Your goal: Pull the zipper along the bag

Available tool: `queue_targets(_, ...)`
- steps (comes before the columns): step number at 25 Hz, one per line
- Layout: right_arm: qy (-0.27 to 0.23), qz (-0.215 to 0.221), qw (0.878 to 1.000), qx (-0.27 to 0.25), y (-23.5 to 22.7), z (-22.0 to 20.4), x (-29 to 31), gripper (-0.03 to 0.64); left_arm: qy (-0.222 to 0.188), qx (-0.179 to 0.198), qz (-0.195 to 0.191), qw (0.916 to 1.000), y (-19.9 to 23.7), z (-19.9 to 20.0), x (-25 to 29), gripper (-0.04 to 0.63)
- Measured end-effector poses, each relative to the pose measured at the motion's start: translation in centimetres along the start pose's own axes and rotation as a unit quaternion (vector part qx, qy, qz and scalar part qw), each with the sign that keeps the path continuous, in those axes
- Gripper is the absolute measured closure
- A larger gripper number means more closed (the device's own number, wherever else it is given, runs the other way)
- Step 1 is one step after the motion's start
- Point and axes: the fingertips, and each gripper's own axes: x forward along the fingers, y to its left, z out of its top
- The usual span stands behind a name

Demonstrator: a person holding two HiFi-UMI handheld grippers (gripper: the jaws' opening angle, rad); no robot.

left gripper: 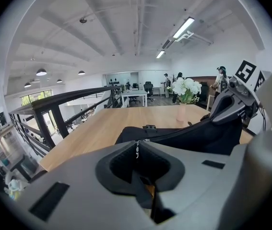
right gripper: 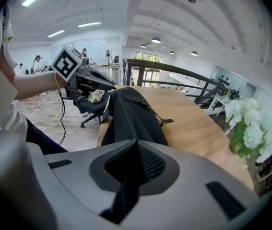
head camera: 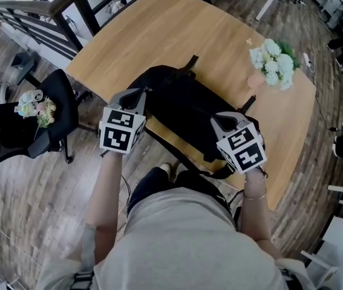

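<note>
A black bag [head camera: 183,110] lies across the near edge of the wooden table [head camera: 177,35]. At its left end, my left gripper [head camera: 142,94] is shut; in the left gripper view a thin pale zipper pull [left gripper: 136,150] is pinched between the jaws of the left gripper [left gripper: 136,143], with the bag [left gripper: 198,133] stretching away to the right. My right gripper [head camera: 221,122] is at the bag's right end. In the right gripper view the right gripper [right gripper: 136,145] is shut on a fold of the bag's black fabric [right gripper: 136,119]. Each gripper shows in the other's view.
A pink vase of white flowers [head camera: 272,62] stands on the table's right side, beyond the bag. A black office chair [head camera: 50,113] holding a small bouquet is on the floor at left. A dark railing [head camera: 38,17] runs behind it. The person's legs are against the table edge.
</note>
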Motion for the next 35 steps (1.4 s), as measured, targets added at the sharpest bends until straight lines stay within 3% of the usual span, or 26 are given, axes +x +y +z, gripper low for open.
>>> queue_targets(9,0.003,-0.021,1.000,-0.016,0.3,0.0,-0.3,0.579,0.004,0.025,0.042,0.9988,0.1,-0.1,-0.3,0.574)
queue_targets(15,-0.009,-0.039,0.999,-0.009,0.3,0.4,-0.8,0.556,-0.001,0.015,0.033,0.9993,-0.7,0.2,-0.6,0.574)
queue_targets(19,-0.029,-0.038,0.999,0.002,0.4,1.2,-1.6,0.524,-0.019,0.010,0.008,0.9997,-3.1,1.3,-0.8,0.574)
queue_targets(27,-0.106,-0.043,0.992,0.057,-0.2,3.1,-5.7,0.505,-0.075,-0.041,-0.073,0.9937,-8.0,4.6,-2.2,0.574)
queue_targets(35,-0.188,-0.060,0.969,0.149,-0.4,3.3,-8.9,0.510,-0.104,-0.036,-0.141,0.9839,-13.3,6.0,-3.3,0.574)
